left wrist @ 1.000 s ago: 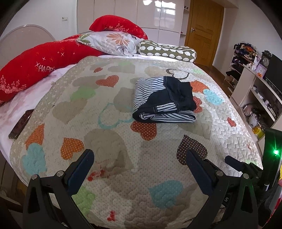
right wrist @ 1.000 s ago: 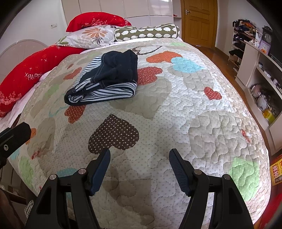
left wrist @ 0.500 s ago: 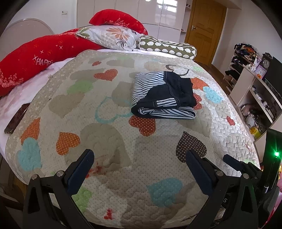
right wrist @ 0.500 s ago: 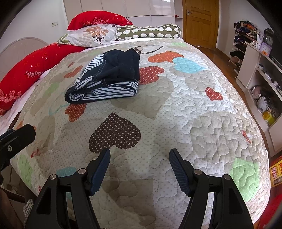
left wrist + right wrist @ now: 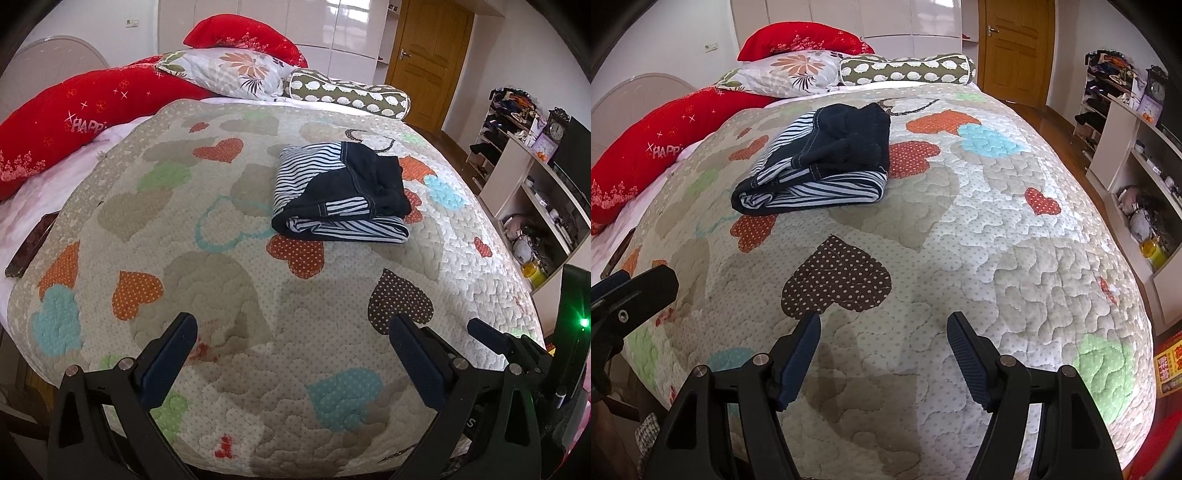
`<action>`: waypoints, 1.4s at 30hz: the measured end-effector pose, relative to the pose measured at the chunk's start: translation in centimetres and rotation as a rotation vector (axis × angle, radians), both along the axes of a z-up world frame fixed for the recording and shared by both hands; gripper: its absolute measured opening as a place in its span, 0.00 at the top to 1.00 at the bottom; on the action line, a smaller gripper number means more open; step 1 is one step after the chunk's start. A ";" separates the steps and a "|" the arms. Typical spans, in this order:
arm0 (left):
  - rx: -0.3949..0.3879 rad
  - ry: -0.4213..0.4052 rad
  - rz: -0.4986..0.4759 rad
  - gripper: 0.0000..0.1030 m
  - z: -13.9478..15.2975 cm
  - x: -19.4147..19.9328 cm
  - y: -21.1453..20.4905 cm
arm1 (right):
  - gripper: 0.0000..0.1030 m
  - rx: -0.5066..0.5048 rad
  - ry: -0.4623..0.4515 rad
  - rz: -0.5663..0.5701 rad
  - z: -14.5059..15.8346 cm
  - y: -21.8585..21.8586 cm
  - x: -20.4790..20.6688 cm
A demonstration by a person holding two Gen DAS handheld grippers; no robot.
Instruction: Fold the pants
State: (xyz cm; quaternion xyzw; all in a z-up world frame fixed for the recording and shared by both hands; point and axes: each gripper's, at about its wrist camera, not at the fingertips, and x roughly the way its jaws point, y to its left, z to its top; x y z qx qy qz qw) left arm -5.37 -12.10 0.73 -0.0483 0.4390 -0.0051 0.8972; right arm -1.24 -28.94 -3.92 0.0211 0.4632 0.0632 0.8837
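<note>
The pants (image 5: pixel 341 195), navy with blue-and-white stripes, lie folded in a compact bundle on the heart-patterned quilt (image 5: pixel 221 258) in the middle of the bed. They also show in the right wrist view (image 5: pixel 820 166). My left gripper (image 5: pixel 291 332) is open and empty, held above the foot of the bed, well short of the pants. My right gripper (image 5: pixel 882 328) is open and empty, also near the foot of the bed. The right gripper shows at the right edge of the left wrist view (image 5: pixel 517 354).
Red cushions (image 5: pixel 74 118), a floral pillow (image 5: pixel 229 74) and a spotted bolster (image 5: pixel 351 98) line the head of the bed. A dark flat object (image 5: pixel 31 243) lies at the left bed edge. White shelves (image 5: pixel 535 192) stand on the right, a wooden door (image 5: pixel 428 59) behind.
Both grippers have drawn back slightly from the folded pants and stay open. The pants have not moved.
</note>
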 end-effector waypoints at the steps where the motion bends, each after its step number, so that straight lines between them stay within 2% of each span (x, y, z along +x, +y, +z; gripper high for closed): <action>1: 0.001 0.002 0.002 0.00 -0.1 0.0 0.0 | 0.27 -0.001 0.001 0.001 0.0 0.0 0.0; 15: -0.009 0.037 -0.012 0.00 -1.4 0.4 0.3 | 0.25 -0.010 -0.016 0.022 0.2 0.5 0.2; 23: -0.045 0.075 0.027 0.00 -2.9 1.8 2.2 | 0.23 -0.006 -0.026 0.036 0.2 0.4 1.7; 27: -0.081 0.033 0.046 0.00 -2.4 2.0 3.5 | 0.23 0.004 -0.013 0.018 -0.2 -0.1 2.5; 32: -0.122 -0.035 -0.005 0.00 -1.1 1.8 3.8 | 0.23 0.014 -0.006 0.018 -0.5 -0.1 3.0; 42: -0.109 -0.014 -0.024 0.00 -1.3 2.2 3.0 | 0.23 0.009 -0.042 0.059 0.3 0.6 3.0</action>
